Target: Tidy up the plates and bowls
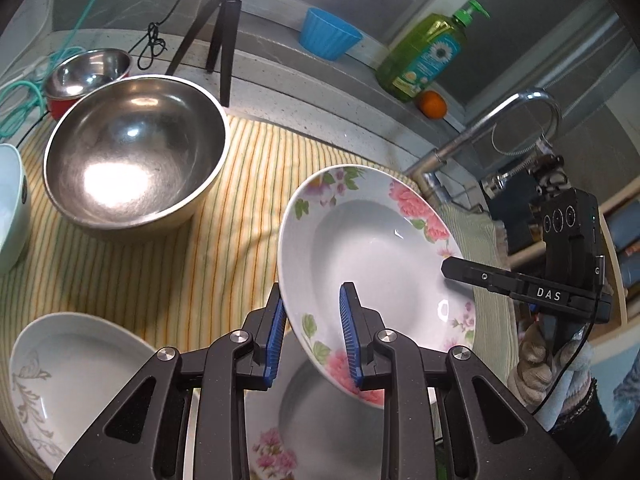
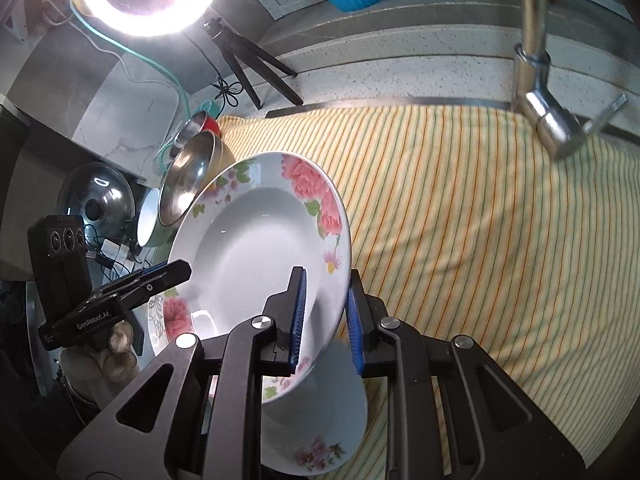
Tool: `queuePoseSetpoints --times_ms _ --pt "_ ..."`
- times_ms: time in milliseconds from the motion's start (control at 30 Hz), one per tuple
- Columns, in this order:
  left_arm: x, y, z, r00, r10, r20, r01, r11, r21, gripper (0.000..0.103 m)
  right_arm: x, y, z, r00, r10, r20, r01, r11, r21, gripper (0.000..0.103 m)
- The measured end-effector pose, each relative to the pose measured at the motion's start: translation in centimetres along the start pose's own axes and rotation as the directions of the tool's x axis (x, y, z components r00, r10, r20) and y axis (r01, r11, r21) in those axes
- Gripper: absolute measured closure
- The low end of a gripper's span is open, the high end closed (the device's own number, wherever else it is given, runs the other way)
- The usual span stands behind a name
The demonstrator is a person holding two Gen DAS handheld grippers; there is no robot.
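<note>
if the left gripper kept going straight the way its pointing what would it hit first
Most likely the floral plate itself: its rim already sits between the left gripper fingers, so it would seat deeper. Beyond that lies the striped cloth, though depth is unclear.

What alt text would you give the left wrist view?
The left gripper straddles the rim of a tilted floral plate, with the right gripper at the far rim. Behind, a steel bowl sits on a striped cloth.
</note>
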State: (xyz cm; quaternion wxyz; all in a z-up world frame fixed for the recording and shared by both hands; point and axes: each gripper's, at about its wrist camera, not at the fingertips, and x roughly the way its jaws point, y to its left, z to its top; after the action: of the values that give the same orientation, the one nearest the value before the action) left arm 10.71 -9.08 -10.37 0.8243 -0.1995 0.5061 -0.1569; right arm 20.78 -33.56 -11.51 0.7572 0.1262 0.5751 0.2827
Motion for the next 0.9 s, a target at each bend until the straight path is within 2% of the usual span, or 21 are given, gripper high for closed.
queuePoseSetpoints --times_ms 400,900 --pt "-0.4 0.3 -3.8 0.996 -0.015 -0.093 0.02 0.998 0.059 0.08 -0.1 0.7 -7.1 1.0 -0.029 0.004 0.029 0.997 0.079 0.083" --pt "0.7 -0.2 -6.1 0.988 0.007 -0.154 0.009 0.995 0.101 0.08 0.4 0.4 -11.5 0.998 -0.053 -0.027 0.056 0.992 0.115 0.083"
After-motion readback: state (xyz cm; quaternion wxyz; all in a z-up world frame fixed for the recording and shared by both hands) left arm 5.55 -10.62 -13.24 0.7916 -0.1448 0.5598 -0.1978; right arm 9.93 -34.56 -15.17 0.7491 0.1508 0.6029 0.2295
